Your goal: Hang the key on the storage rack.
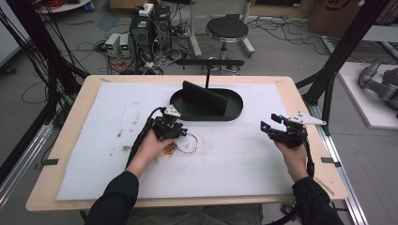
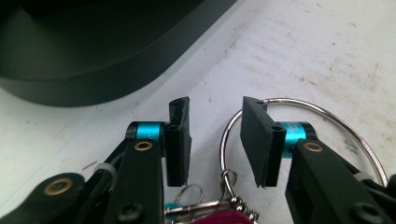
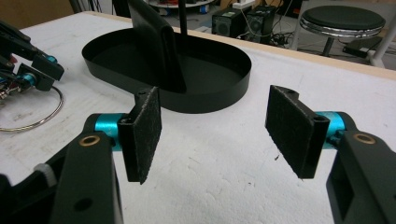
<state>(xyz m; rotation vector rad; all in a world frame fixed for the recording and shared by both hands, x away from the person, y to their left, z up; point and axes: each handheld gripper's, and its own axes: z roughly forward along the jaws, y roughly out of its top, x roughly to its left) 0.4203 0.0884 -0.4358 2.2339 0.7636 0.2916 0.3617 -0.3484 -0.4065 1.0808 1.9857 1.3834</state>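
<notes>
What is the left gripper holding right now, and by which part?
Nothing yet. The left gripper has its jaws open astride the wire of the large key ring, pads not touching it. The right gripper is open and empty.

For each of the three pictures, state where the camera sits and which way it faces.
High view: above the person's side, looking forward and down on the table; both forearms, left gripper and right gripper show.
Left gripper view: rides that gripper, looking down between its jaws at the key ring.
Right gripper view: rides that gripper, looking level across the table at the black tray; jaws apart.
Shared: all three show the tray and key ring.
</notes>
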